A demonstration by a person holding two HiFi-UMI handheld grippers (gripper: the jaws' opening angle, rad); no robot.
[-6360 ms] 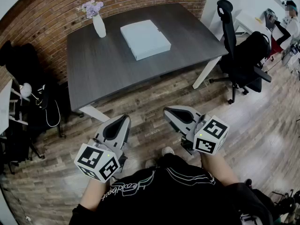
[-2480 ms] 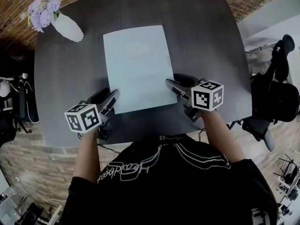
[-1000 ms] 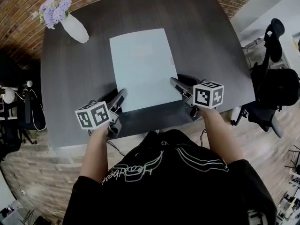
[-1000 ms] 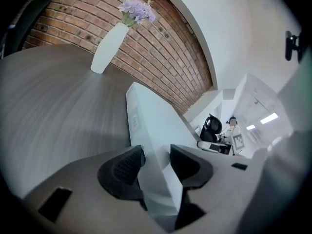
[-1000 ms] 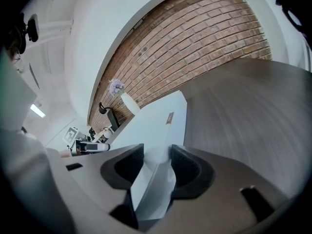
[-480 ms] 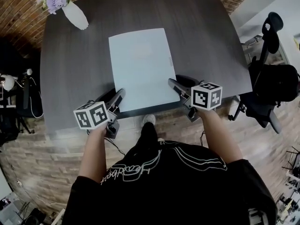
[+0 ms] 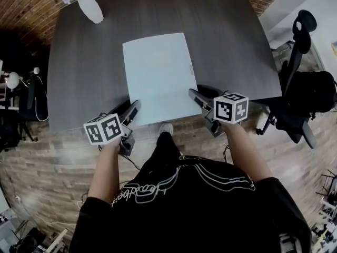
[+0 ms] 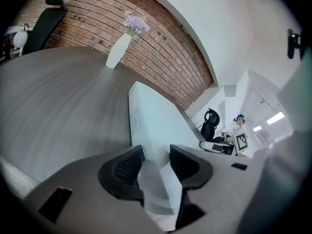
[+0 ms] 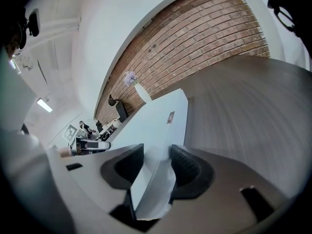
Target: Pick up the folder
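The pale blue-white folder is held flat between both grippers, its near edge out past the front edge of the dark grey table. My left gripper is shut on the folder's near left corner. In the left gripper view the folder runs between the black pads of the left gripper. My right gripper is shut on the near right corner. In the right gripper view the right gripper pinches the folder in the same way.
A white vase with purple flowers stands at the table's far left corner. A black office chair is to the right of the table. Wooden floor lies under the grippers, and a brick wall runs behind the table.
Both grippers have drawn back from the table with the folder, so its near edge now hangs over the floor. The table and vase have slid toward the top of the head view. Both grips are unchanged.
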